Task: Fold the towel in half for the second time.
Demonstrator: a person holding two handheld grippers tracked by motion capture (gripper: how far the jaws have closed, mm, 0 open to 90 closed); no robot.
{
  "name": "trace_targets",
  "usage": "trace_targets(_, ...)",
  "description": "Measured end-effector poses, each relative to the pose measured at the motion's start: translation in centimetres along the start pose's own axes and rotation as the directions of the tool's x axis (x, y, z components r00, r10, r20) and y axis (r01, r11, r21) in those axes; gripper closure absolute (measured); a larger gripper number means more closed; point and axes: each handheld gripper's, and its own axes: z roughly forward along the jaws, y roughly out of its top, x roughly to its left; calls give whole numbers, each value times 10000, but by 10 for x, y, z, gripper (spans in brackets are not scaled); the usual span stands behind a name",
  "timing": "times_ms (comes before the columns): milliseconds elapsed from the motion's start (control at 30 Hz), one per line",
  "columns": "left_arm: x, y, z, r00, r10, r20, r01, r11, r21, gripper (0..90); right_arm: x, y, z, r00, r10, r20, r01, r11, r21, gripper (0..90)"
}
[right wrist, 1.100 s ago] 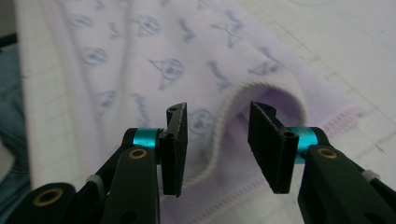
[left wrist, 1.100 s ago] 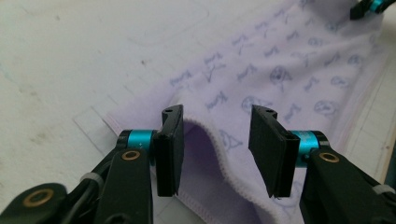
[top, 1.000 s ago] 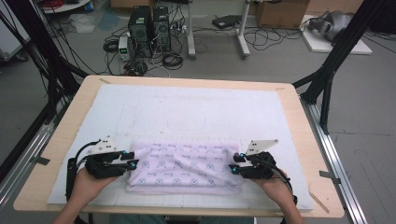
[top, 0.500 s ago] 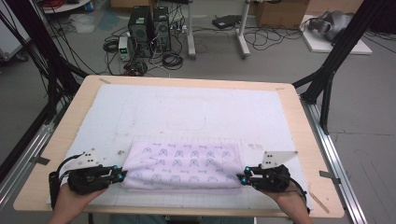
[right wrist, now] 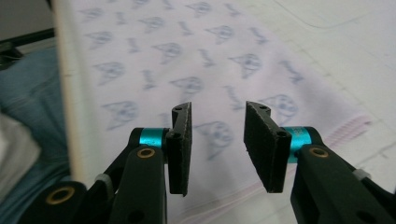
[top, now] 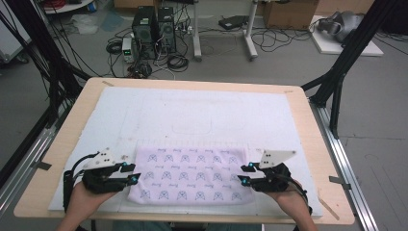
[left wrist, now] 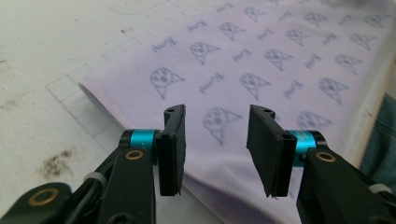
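Cloth: a pale lilac folded cloth printed with small blue-grey emblems; lies flat, a neat rectangle, long side running across the near part of the worktop.
Landmark: all places below are given from the cloth.
Worktop: light wood worktop bearing a white mat marked with faint outlines; the cloth rests on the near strip of that mat, its near edge close to the mat's near edge.
Left hand-held gripper: the left hand-held gripper sits at the cloth's left end, tips pointing inward over the edge. In the left gripper view its jaws are spread apart, having just been opening; the cloth lies below the gap, not pinched, pads clear of the fabric.
Right hand-held gripper: the right hand-held gripper sits at the cloth's right end, tips pointing inward, mirror to the left one. In the right gripper view its jaws are spread, having just been opening; the cloth lies beneath the gap, nothing pinched.
Cloth edges: stitched hem visible at the left end; pinkish striped border at the right end.
Beyond the cloth: floor past the far side of the worktop carries computer towers and loose cables.
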Motion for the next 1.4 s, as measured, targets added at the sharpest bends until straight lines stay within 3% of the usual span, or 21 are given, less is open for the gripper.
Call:
trace_targets(200, 24, 10, 28, 9988, 196, -450, -179, 9991, 381, 612, -34, 4, 21, 9985, 156, 531, -171, 9995, 262, 599)
trace_targets(267, 33, 13, 35, 9968, 132, -790, -100, 9991, 410, 612, -43, 6, 27, 9960, -67, 889, 31, 9992, 408, 598)
trace_targets(333, 40, 17, 40, 9939, 174, -1084, -120, 9987, 504, 614, -54, 8, 30, 9934, 162, 1137, -198, 9994, 300, 603)
trace_targets(433, 47, 22, 51, 9945, 240, -1017, -156, 9965, 821, 634, -66, 11, 36, 9913, 360, 1265, -389, 9990, 212, 604)
trace_targets(500, 47, 19, 62, 9953, 497, -829, -376, 9893, 1411, 702, -69, 10, 45, 9926, 290, 1182, -354, 9980, 521, 611)
trace_targets(567, 44, 18, 66, 9939, 630, -908, -514, 9908, 1253, 816, -70, 7, 56, 9930, 73, 1178, -203, 9939, 1088, 703)
trace_targets(633, 44, 20, 64, 9929, 675, -976, -542, 9895, 1336, 874, -71, 6, 58, 9953, 261, 933, -352, 9947, 969, 839)
trace_targets(700, 42, 22, 56, 9924, 666, -1037, -551, 9924, 1101, 882, -69, 10, 55, 9957, 207, 908, -298, 9945, 1003, 850)
trace_targets(767, 42, 27, 44, 9957, 300, -875, -261, 9986, 451, 882, -66, 18, 43, 9950, 218, 976, -287, 9972, 691, 850)
trace_targets(833, 43, 36, 35, 9963, 211, -837, -203, 9997, 103, 882, -68, 27, 29, 9955, 535, 778, -543, 9985, 81, 848)
trace_targets(933, 50, 48, 40, 9932, 33, -1167, -50, 9999, -140, 882, -72, 42, 25, 9943, 348, 1008, -364, 9992, 142, 843)
trace_targets(1000, 61, 48, 49, 9883, -443, -1460, 430, 9990, -122, 873, -79, 44, 31, 9926, 455, 1125, -496, 9982, 335, 836)
trace_targets(1033, 67, 47, 54, 9811, -546, -1857, 565, 9984, 51, 860, -84, 42, 36, 9907, 658, 1188, -712, 9966, 420, 817)
trace_targets(1067, 72, 44, 58, 9769, -824, -1969, 869, 9961, 144, 805, -90, 39, 41, 9862, 885, 1399, -982, 9931, 638, 785)
trace_targets(1133, 77, 41, 60, 9799, -1045, -1701, 1115, 9932, 323, 715, -98, 31, 48, 9761, 1175, 1826, -1380, 9850, 1035, 702)
trace_targets(1233, 72, 38, 51, 9870, -830, -1380, 833, 9965, -35, 662, -97, 26, 39, 9720, 1525, 1788, -1604, 9866, 307, 650)
trace_targets(1333, 60, 34, 47, 9947, -426, -931, 435, 9990, 80, 639, -86, 26, 31, 9841, 1252, 1260, -1262, 9920, -3, 647)
trace_targets(1400, 51, 30, 48, 9977, 12, -681, 28, 9983, 577, 688, -73, 26, 33, 9928, 939, 746, -954, 9953, 175, 658)
